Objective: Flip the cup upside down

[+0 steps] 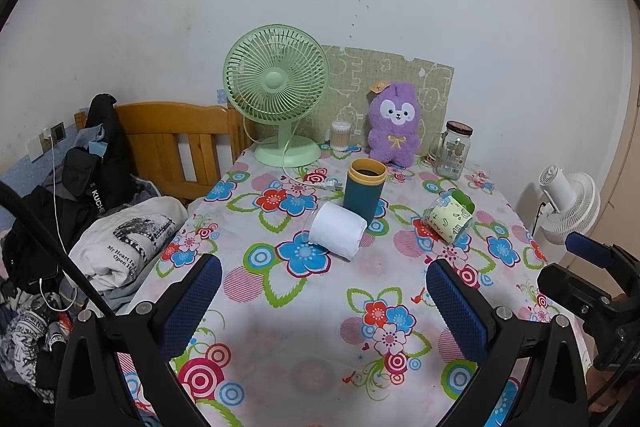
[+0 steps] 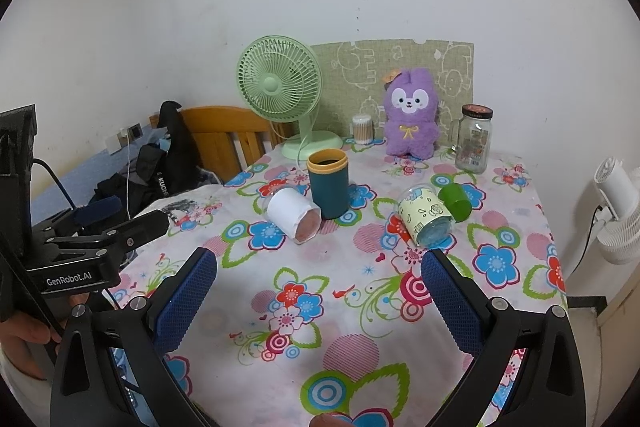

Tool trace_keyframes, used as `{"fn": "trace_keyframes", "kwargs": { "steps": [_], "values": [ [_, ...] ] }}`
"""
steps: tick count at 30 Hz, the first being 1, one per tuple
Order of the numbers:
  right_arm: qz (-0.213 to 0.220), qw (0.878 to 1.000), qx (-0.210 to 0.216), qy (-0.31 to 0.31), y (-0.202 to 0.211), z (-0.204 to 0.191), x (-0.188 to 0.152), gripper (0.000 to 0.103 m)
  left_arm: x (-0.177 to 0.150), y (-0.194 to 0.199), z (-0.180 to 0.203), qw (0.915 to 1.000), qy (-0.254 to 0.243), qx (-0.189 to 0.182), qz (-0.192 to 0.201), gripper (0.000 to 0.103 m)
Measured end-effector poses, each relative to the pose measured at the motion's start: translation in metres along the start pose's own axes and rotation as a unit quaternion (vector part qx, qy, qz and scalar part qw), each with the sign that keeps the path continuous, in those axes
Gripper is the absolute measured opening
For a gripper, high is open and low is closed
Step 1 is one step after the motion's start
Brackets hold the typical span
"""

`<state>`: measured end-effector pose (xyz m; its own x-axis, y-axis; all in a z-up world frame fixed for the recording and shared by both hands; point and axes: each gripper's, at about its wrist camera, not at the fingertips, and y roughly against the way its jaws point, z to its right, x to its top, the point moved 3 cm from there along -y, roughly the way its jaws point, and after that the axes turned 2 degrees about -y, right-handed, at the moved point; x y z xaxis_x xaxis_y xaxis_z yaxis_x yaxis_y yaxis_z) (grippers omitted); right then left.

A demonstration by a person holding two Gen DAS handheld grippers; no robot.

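Cup: dark teal plastic cup with yellow rim (image 1: 365, 189), upright, mouth up, untouched.
Left gripper (image 1: 324, 301): wide, empty.
Right gripper (image 2: 319, 301): wide, empty.
Progress: flip not begun.

The cup (image 2: 329, 183) is dark teal with a yellow rim. The fan (image 2: 280, 83) is pale green, the plush (image 2: 410, 115) purple. The tablecloth (image 2: 360, 307) is white with red, blue and pink flowers.
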<state>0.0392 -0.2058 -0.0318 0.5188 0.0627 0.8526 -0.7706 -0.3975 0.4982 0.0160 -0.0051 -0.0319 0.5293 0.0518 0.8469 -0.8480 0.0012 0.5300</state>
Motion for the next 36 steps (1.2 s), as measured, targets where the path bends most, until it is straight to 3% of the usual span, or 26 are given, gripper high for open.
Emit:
{"fn": "trace_keyframes", "kwargs": {
  "steps": [36],
  "values": [
    [-0.010, 1.000, 0.009, -0.002, -0.011, 0.004, -0.005, 0.103, -0.003, -0.017, -0.006, 0.9997, -0.006, -0.001, -0.023, 0.103]
  ]
}}
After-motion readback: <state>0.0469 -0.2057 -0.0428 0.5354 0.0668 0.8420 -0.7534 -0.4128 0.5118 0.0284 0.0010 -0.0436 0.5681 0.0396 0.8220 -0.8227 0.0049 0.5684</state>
